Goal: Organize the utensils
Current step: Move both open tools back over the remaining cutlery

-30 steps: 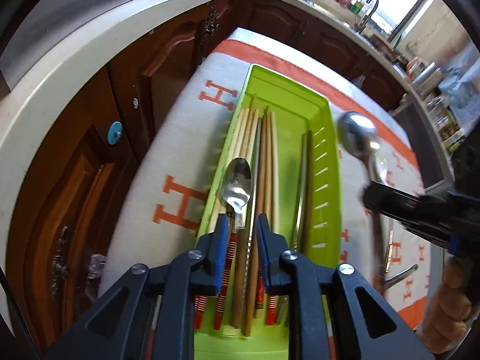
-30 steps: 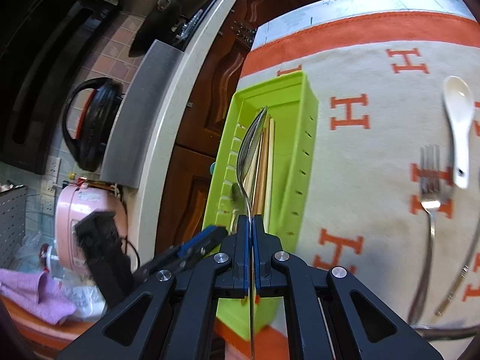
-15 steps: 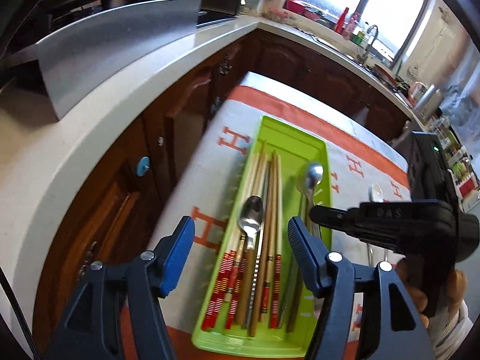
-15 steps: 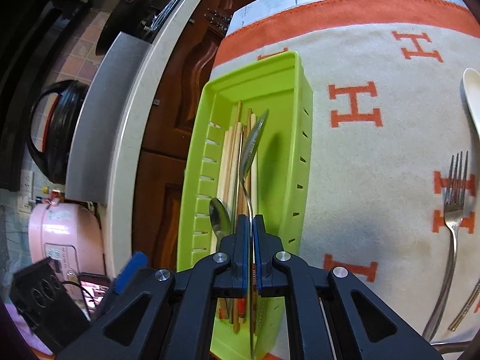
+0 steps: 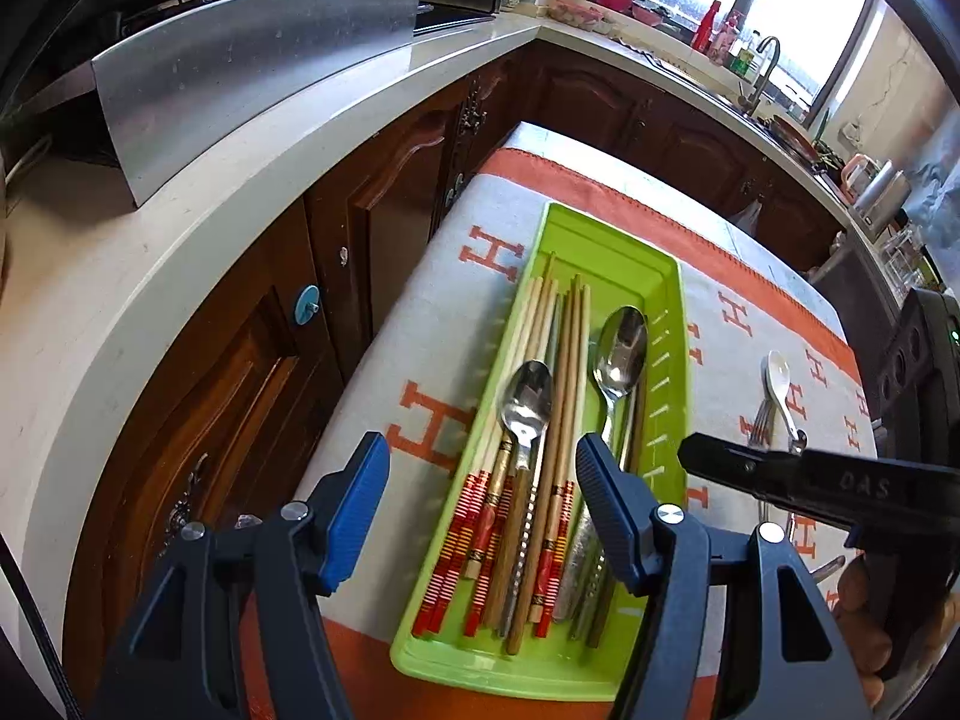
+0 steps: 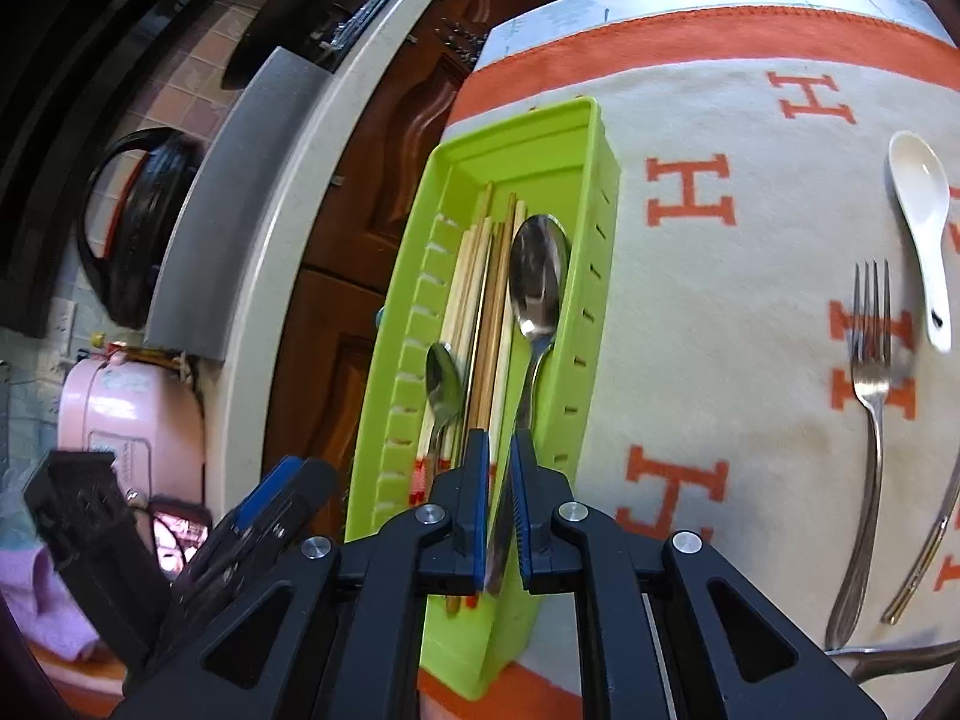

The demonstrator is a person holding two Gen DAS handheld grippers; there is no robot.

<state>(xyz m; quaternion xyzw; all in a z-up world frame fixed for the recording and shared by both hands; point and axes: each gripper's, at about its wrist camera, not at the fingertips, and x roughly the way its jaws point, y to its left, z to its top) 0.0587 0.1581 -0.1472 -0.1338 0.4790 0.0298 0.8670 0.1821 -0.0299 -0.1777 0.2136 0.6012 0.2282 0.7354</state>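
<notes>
Holding: your two grippers hang over the near end of the green tray point(image 5: 672, 276), which lies lengthwise on the cloth-covered bench point(image 6: 708, 324).
Left gripper: your left gripper point(image 5: 483, 510) is spread wide with nothing between its blue pads; it hovers above the red-banded handle ends of the chopsticks point(image 5: 561, 372). Its jaws have just been opening.
Right gripper: your right gripper point(image 6: 499, 510) stands parted by only a narrow gap, its jaws having just been opening a little. The handle of the large spoon point(image 6: 537, 276) runs through that gap; whether the pads still press it, you cannot tell from this view.
Large spoon: it lies in the right side of the tray, bowl toward the far end, beside the slotted right wall.
Small spoon: the small spoon point(image 5: 528, 399) lies left of the large one, on top of the chopsticks, bowl pointing far.
Chopsticks: a bundle of pale and brown sticks fills the left and middle of the tray, tips toward the far end.
Still on the cloth: to the right of the tray, well apart from it, lie a white ceramic spoon point(image 6: 921, 228), a metal fork point(image 6: 870, 396) just near of it, and a thin gold-tipped utensil point(image 6: 924, 552) at the far right edge.
Cloth: pale with orange H letters and an orange border.
Left of the bench: brown wooden cabinets point(image 5: 384, 222) under a pale countertop point(image 5: 198, 192).
</notes>
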